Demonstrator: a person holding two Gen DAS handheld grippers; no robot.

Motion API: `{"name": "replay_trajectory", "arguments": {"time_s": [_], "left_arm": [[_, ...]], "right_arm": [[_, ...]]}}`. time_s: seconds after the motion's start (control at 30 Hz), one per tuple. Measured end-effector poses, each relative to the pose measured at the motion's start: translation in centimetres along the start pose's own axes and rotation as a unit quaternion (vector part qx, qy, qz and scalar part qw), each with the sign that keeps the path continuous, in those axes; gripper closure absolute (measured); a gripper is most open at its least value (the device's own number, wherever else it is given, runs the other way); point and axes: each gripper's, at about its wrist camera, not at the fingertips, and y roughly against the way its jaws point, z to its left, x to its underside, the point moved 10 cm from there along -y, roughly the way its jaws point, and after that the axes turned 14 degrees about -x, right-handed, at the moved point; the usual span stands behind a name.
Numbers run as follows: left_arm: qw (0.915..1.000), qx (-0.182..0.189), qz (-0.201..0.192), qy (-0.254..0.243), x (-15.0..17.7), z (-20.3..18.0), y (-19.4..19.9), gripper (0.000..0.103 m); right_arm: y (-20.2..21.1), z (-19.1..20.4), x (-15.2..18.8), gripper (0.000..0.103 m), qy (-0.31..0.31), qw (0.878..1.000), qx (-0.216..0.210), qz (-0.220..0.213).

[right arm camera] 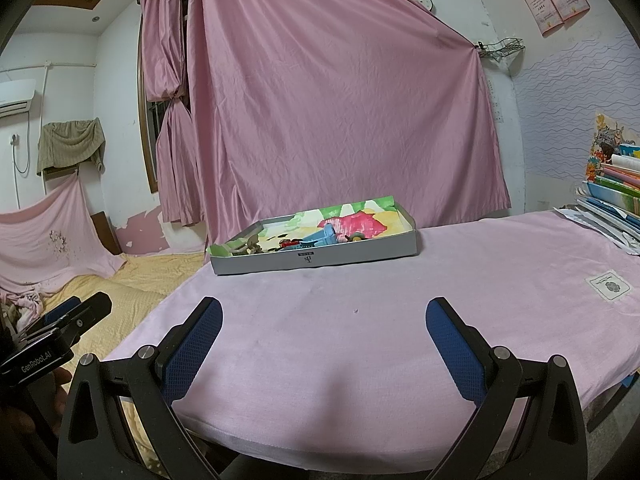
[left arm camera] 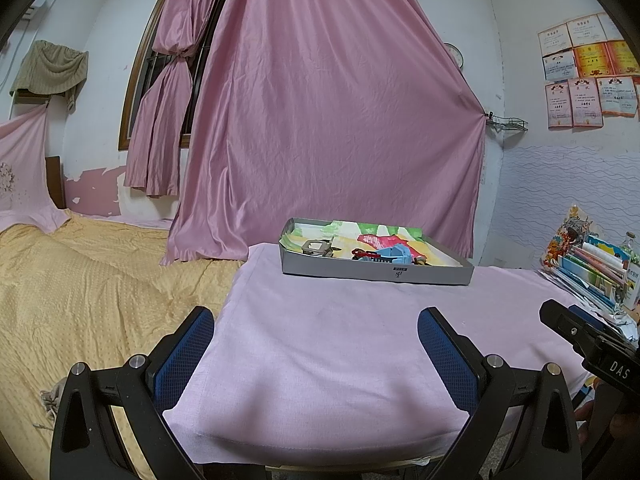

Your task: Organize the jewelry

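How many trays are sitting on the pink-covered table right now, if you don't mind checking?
1. The grey tray sits at the table's far edge, before the pink curtain. No other shows.

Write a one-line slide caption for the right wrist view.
Open right gripper hovers above the pink tablecloth, facing a shallow grey cardboard tray of small trinkets.

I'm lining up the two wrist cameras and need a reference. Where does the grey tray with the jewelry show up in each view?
Left wrist: the grey tray sits just right of centre, at the far end of the pink tablecloth.
Right wrist: the grey tray sits near centre, angled, its right end farther away.
Shared landmark: the blue clip lying inside the tray.
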Motion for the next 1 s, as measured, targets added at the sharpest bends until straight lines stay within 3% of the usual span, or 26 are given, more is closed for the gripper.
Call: {"name": "replay_trajectory", "arguments": {"time_s": [0.33,0.67,1.0], "left_arm": [[1.0000,0.002,0.002,-0.001,0.24,0.14,0.09,0.001],[0.9994,-0.031,0.004,-0.014,0.29,0.44,-0.61,0.001],[0.9994,-0.027,0.010,-0.017,0.56,0.30,-0.84,0.001]], "right_arm": [[0.02,-0.03,-0.01,0.003,0.000,1.000,0.001,0.000],[-0.10,-0.03,0.12,0.003,0.000,1.000,0.001,0.000],[-0.20,0.02,0.45,0.003,-0.003,1.000,0.001,0.003]]}}
